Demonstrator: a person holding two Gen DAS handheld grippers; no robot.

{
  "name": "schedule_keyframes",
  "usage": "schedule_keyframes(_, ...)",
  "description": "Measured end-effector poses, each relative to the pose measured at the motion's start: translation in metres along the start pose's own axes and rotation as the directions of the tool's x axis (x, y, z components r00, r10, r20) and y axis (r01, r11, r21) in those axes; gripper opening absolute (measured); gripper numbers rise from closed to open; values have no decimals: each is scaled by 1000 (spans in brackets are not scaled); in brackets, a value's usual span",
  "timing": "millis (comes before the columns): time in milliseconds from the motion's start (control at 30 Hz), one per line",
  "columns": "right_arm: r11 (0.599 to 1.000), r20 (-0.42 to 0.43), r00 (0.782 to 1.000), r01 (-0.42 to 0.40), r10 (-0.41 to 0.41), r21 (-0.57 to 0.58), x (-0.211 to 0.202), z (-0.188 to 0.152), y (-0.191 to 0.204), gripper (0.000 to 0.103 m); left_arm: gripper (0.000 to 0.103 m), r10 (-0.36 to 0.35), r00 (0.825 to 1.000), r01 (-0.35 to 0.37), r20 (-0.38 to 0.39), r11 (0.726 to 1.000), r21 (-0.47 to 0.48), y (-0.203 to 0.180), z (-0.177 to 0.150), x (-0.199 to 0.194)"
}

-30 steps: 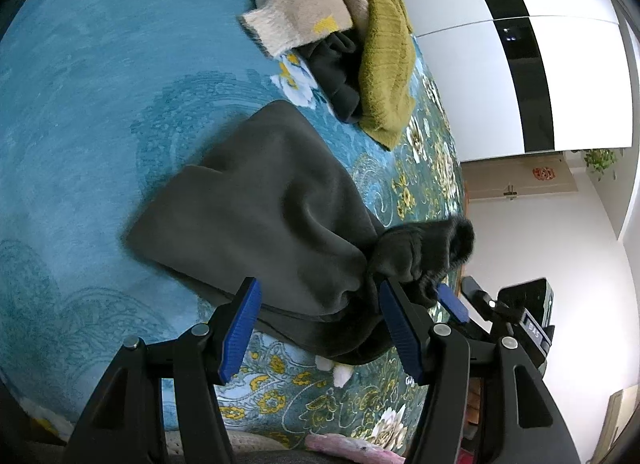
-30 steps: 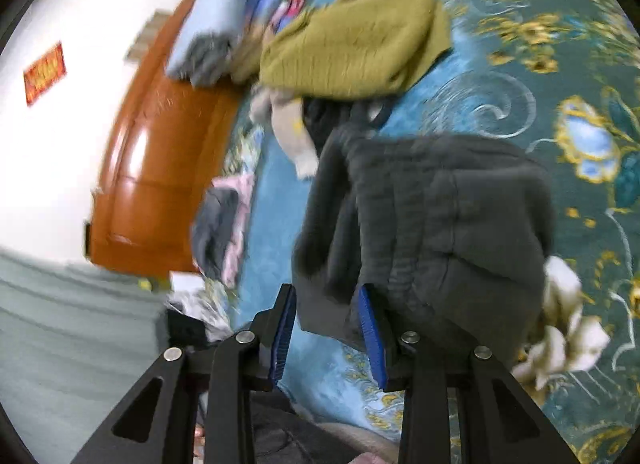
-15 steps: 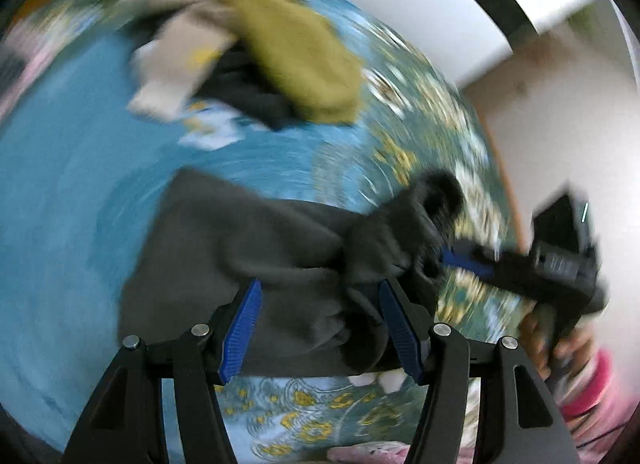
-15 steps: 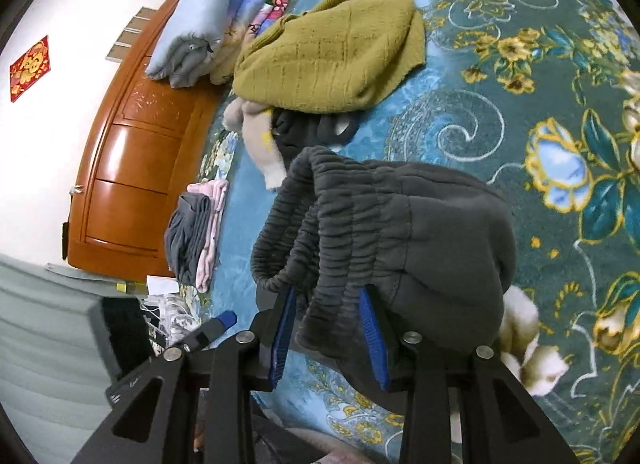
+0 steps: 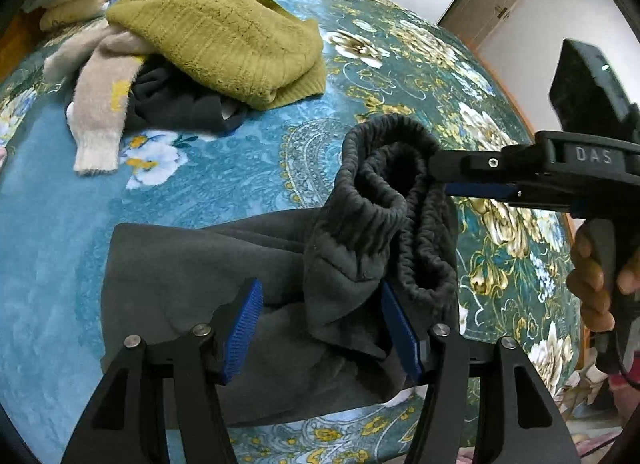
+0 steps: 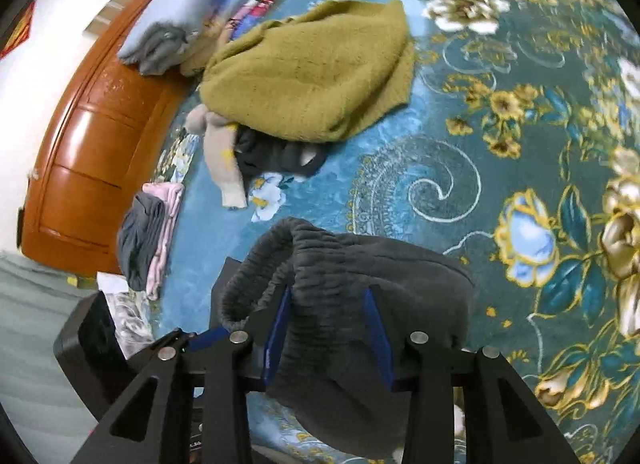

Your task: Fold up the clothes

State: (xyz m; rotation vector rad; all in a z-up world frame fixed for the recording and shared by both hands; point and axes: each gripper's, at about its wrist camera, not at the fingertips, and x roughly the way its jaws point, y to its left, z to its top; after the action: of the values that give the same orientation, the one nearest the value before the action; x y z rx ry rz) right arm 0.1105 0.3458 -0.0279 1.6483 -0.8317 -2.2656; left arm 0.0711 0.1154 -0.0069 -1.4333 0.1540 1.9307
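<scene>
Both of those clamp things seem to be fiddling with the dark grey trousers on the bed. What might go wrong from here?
The right gripper has the elastic waistband bunched between its jaws, which have just been opening, so the band may slip out and drop.

The left gripper stands open around a crumpled flap of the dark grey trousers; closing there could set a crooked fold.

The mustard sweater pile lies apart, but a wide swing could drag it.

Raised lettering "DAS" is showing on the black body of the right gripper (image 5: 436, 176), right of the left jaws. Nothing else legible.
</scene>
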Motion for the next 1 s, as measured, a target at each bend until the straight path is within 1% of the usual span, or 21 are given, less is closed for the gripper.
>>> schedule_keyframes(33, 1000, -2, 1000, -6, 6, 9, 1, 1, -3, 40, 59, -7, 1000, 7, 0, 1000, -2, 1, 0, 1)
schedule_keyframes(67, 1000, -1, 1000, -10, 10, 9, 1, 2, -4, 37, 55, -17, 1000, 17, -3, 1000, -5, 1, -1, 4)
schedule_keyframes(100, 1000, -2, 1000, -16, 16, 8, 0, 3, -4, 29, 52, -28, 1000, 28, -7, 1000, -7, 1, -1, 7)
schedule_keyframes(133, 1000, -5, 1000, -24, 24, 5, 0, 3, -4, 28, 44, -38, 999, 38, -12, 999, -9, 0, -2, 9)
schedule_keyframes(167, 1000, -7, 1000, -31, 31, 1, 0, 4, -3, 26, 33, -45, 999, 45, -13, 999, -9, -1, -2, 11)
schedule_keyframes(200, 999, -8, 999, -36, 36, -6, -1, 4, -1, 21, 31, -50, 999, 50, -14, 999, -9, -2, -3, 12)
schedule_keyframes(267, 999, -11, 999, -44, 43, -16, -1, 5, 1, 15, 26, -50, 999, 50, -6, 999, -14, -3, -3, 13)
schedule_keyframes(300, 999, -13, 999, -43, 43, -19, -2, 5, 2, 13, 25, -51, 999, 51, -3, 999, -18, -3, -3, 13)
schedule_keyframes(367, 999, -16, 999, -40, 40, -23, -2, 5, 4, 13, 20, -68, 998, 68, 5, 997, -47, 1, -3, 12)
schedule_keyframes(533, 999, -19, 999, -47, 47, -23, -2, 4, 5, 13, 14, -83, 996, 85, 33, 993, -81, 6, -9, 6)
schedule_keyframes(600, 998, -21, 998, -54, 54, -23, -1, 2, 7, 13, 13, -81, 996, 84, 30, 992, -90, 5, -10, 3)
schedule_keyframes(733, 998, -24, 998, -54, 53, -22, -1, 1, 8, 13, 15, -157, 988, 158, 18, 981, -116, 0, -15, -8)
schedule_keyframes(800, 998, -21, 998, -55, 55, -16, -1, 1, 6, 13, 22, -186, 982, 187, 18, 974, -129, -1, -18, -14)
schedule_keyframes(833, 998, -22, 998, -60, 60, -12, -1, 2, 6, 13, 34, -201, 979, 202, 19, 970, -133, -1, -18, -16)
schedule_keyframes(867, 998, -23, 998, -64, 64, -9, -1, 2, 5, 13, 43, -209, 978, 209, 17, 969, -134, -3, -17, -15)
schedule_keyframes(967, 997, -29, 997, -74, 74, -11, 2, 1, 5, 13, 50, -215, 977, 212, -6, 968, -135, -11, -12, -11)
schedule_keyframes(1000, 997, -31, 997, -77, 77, -10, 2, 1, 5, 13, 50, -215, 977, 211, -16, 968, -135, -14, -10, -9)
